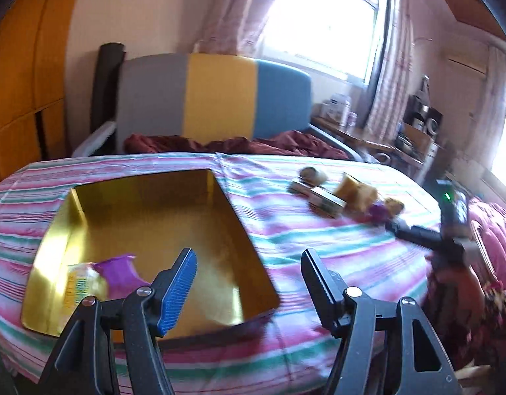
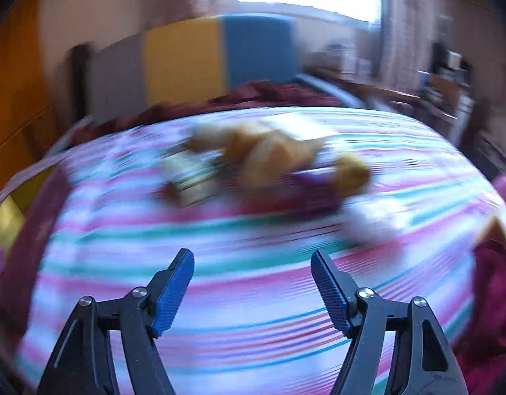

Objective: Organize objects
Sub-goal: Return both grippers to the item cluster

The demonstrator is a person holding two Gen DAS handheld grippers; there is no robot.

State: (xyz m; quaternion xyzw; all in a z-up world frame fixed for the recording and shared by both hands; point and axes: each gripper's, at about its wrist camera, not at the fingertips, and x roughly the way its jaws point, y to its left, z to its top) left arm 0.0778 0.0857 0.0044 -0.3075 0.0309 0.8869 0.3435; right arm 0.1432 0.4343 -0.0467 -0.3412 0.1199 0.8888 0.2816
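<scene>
Left wrist view. A gold tin tray (image 1: pixel 144 217) lies on the striped bedspread (image 1: pixel 318 247). Its near left corner already holds a purple packet (image 1: pixel 119 271) and a yellow-labelled packet (image 1: pixel 83 281), so sorting appears under way but not finished. A loose cluster of snack items (image 1: pixel 345 194) remains on the bed to the right, well apart from the tray: small boxes, tan packets and a purple one, too blurred to name singly. The left gripper (image 1: pixel 249 266) hangs over the tray's near right edge, tilted downward, its jaws standing well apart with nothing between them. The right gripper (image 1: pixel 417 230) shows as a dark shape at the right, beside the cluster, with a sleeve (image 1: pixel 457 283) behind it.

Right wrist view. The picture is heavily motion-blurred. The right gripper (image 2: pixel 253 273), angled down toward the bed, has its jaws wide and empty, no item touching either pad. The cluster lies ahead and above it, not yet reached; the gold tray's edge (image 2: pixel 6 217) shows at far left. Judged from this, the next item is about to be fetched from the cluster.
</scene>
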